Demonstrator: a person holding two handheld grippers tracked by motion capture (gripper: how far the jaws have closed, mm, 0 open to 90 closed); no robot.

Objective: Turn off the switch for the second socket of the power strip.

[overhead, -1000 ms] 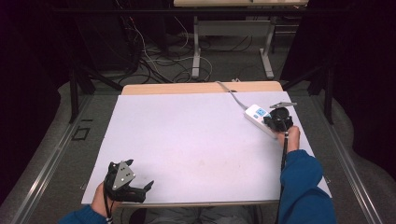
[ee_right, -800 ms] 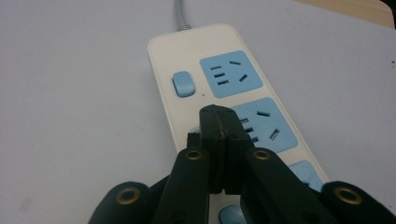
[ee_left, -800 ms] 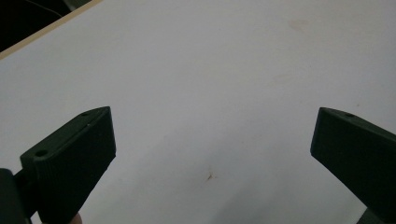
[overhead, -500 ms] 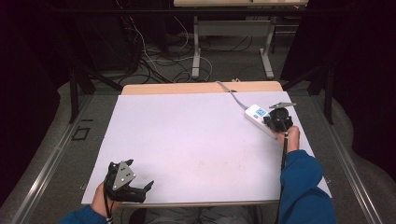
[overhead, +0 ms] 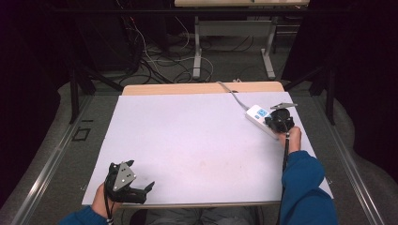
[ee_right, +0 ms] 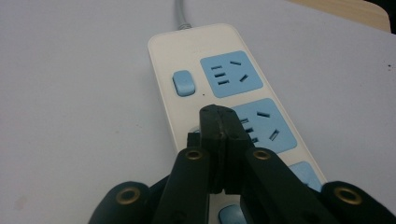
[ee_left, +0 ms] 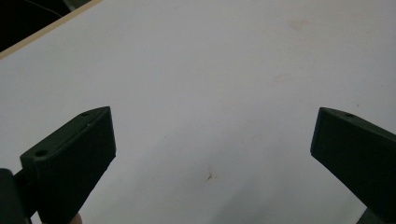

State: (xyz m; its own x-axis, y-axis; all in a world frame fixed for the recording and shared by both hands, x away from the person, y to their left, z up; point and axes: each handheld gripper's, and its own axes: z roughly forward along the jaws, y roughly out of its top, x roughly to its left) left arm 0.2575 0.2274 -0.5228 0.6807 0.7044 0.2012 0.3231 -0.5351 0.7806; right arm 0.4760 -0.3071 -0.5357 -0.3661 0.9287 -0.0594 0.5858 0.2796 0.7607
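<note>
The right claw, pressed together and empty, sits on the power strip at the table's far right, tip beside a switch button; pressing seems underway. The left claw rests spread apart, idle

Gripper: jaws pressed together, nothing between them, tips over the strip's second socket.
Strip: white, lay on the table.
Sockets: blue.
Switch: blue, beside the top socket.
Cord: grey, left the far end.
</note>
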